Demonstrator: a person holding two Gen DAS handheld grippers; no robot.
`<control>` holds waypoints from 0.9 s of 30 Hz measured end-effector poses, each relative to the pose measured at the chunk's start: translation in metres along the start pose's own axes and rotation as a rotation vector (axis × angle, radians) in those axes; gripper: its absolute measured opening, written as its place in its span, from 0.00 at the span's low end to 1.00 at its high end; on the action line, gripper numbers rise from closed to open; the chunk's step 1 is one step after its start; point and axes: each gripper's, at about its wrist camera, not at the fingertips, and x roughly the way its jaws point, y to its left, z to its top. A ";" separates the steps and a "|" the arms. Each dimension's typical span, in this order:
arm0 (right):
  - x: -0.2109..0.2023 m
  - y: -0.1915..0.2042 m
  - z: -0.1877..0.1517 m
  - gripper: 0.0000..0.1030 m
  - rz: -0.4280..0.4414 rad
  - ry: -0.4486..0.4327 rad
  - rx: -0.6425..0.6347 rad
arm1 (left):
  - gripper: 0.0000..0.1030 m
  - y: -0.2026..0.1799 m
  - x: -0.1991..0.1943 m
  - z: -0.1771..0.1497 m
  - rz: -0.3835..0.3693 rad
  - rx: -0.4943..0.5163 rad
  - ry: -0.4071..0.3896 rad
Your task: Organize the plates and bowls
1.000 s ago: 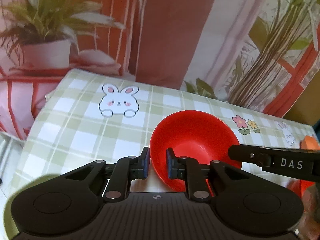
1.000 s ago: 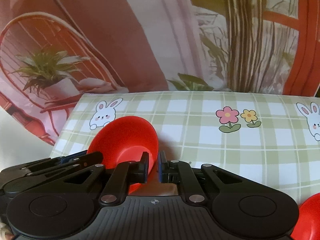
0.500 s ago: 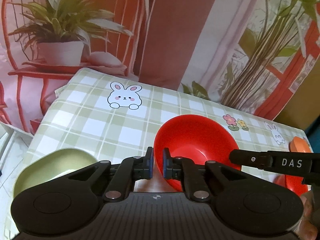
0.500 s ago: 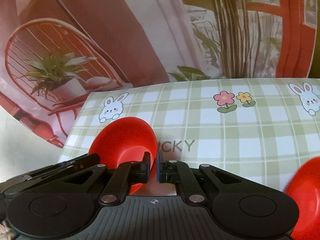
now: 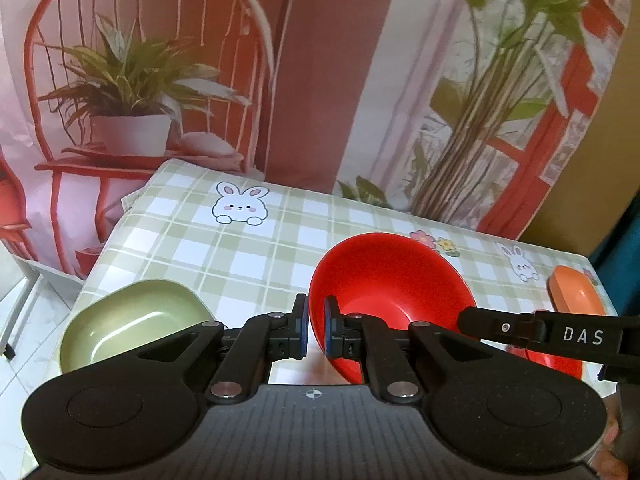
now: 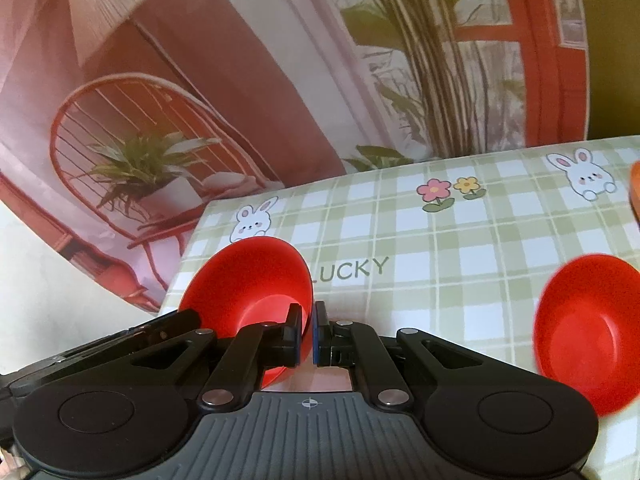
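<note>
Left wrist view: left gripper has its two fingers drawn nearly together, clamped on the near rim of a red bowl. One blue-padded finger sits outside the wall, the other inside. The bowl is tilted, its opening facing the camera, and is held above the table.

Right wrist view: right gripper pinches the opposite edge of the same red bowl, fingers close together with the rim between them. In the left view its black arm, lettered "DAS", crosses in from the right at the bowl's far side.

Surroundings: a green dish with rounded corners lies at the table's near left corner, partly hidden by the left gripper body. A second red bowl rests on the table to the right, well apart from the held one; its edge is blurred. An orange dish sits at the far right edge; whether it is a plate or a bowl I cannot tell.

Materials: bowls are smooth, glossy, probably plastic. The tablecloth is a green-and-white check printed with rabbits, flowers and "LUCKY". Behind hangs a printed backdrop showing a chair and potted plants.
</note>
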 end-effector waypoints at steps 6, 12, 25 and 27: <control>-0.030 -0.004 -0.012 0.05 -0.004 -0.038 -0.018 | 0.08 -0.017 -0.016 -0.014 0.001 0.014 0.000; -0.058 -0.016 -0.022 0.05 -0.011 -0.072 -0.033 | 0.08 -0.037 -0.024 -0.024 -0.008 0.033 0.010; -0.105 -0.060 -0.029 0.04 -0.015 -0.131 -0.022 | 0.09 -0.088 -0.034 -0.035 -0.034 0.080 0.000; -0.111 -0.067 -0.030 0.04 -0.017 -0.142 -0.017 | 0.08 -0.096 -0.034 -0.036 -0.046 0.095 -0.001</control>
